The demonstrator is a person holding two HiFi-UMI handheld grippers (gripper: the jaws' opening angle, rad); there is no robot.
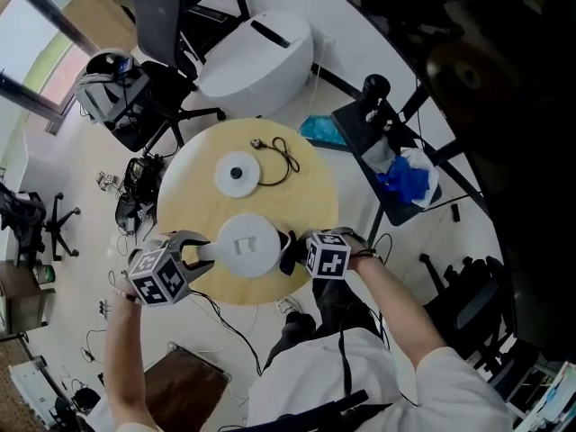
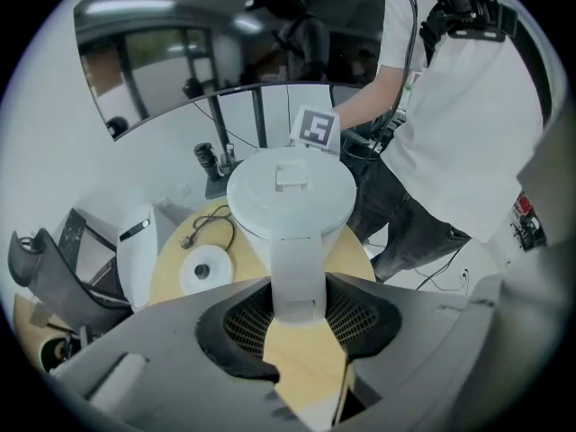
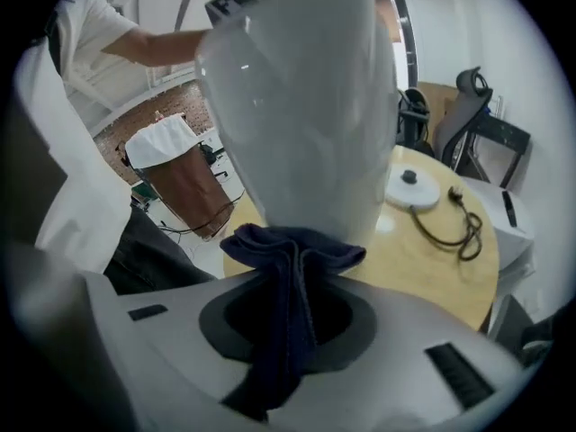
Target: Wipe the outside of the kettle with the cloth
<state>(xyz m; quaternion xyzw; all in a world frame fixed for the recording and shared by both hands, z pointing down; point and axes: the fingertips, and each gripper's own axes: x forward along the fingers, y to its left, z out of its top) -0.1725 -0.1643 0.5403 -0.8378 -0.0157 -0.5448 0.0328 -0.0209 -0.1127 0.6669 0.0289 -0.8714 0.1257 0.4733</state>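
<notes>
Kettle [image 1: 247,246] lid [image 2: 290,187] on; L gripper [image 2: 297,318] clamps handle [image 2: 297,264], R gripper [image 3: 288,331] pinches cloth [image 3: 286,264]

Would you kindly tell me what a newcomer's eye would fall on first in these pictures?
The white kettle stands at the near edge of the round wooden table, the left gripper shut on its handle. The right gripper presses a bunched dark blue cloth against the kettle's side. Behind it on the table lie the white base and its black cord.
</notes>
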